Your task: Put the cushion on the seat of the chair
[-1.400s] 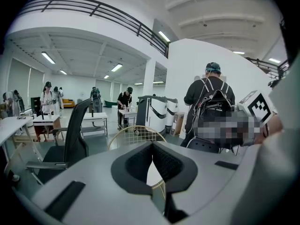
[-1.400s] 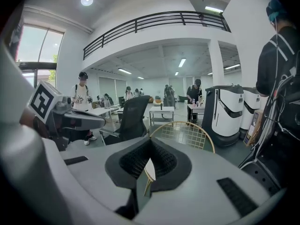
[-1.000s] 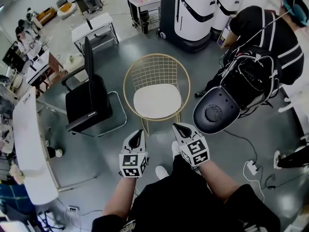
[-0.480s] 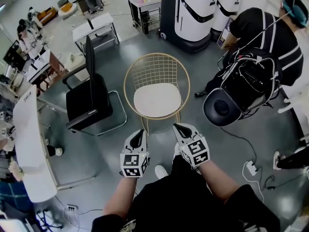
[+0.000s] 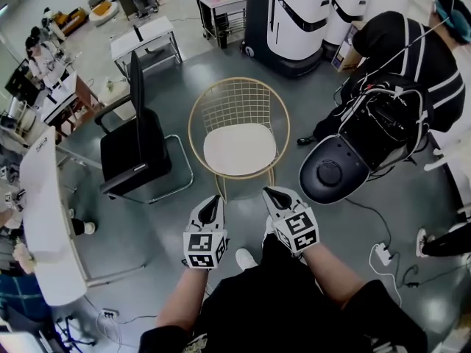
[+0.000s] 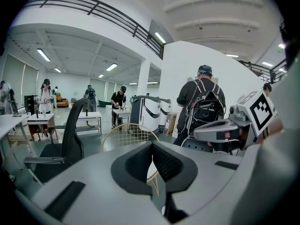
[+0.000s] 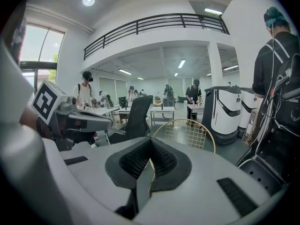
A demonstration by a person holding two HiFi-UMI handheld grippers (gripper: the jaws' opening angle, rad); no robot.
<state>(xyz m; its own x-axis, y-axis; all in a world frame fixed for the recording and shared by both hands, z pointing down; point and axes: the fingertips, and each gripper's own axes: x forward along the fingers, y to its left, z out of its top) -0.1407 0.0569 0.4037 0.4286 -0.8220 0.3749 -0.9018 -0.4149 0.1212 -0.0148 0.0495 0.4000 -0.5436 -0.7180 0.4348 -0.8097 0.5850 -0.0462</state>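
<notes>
A gold wire chair [image 5: 237,98] stands on the grey floor in front of me, and a round cream cushion [image 5: 239,149] lies flat on its seat. Both grippers hover just short of the chair's front edge. My left gripper [image 5: 213,203] is shut with nothing between its pads. My right gripper [image 5: 274,195] is likewise shut and empty. In the left gripper view the chair's wire back [image 6: 129,134] rises beyond the closed pads [image 6: 152,159]. The right gripper view shows the same wire back [image 7: 187,131] past its closed pads [image 7: 149,157].
A black office chair [image 5: 132,149] stands left of the gold chair. To the right a person in black [image 5: 412,50] holds a dark round-based machine [image 5: 331,171]. White and black robots [image 5: 294,17] stand behind. A white table [image 5: 44,219] runs along the left; cables and a power strip [image 5: 383,254] lie at right.
The dark round-based machine held by the person at right has tilted and shifted; both grippers, the chair and the cushion have stayed put.
</notes>
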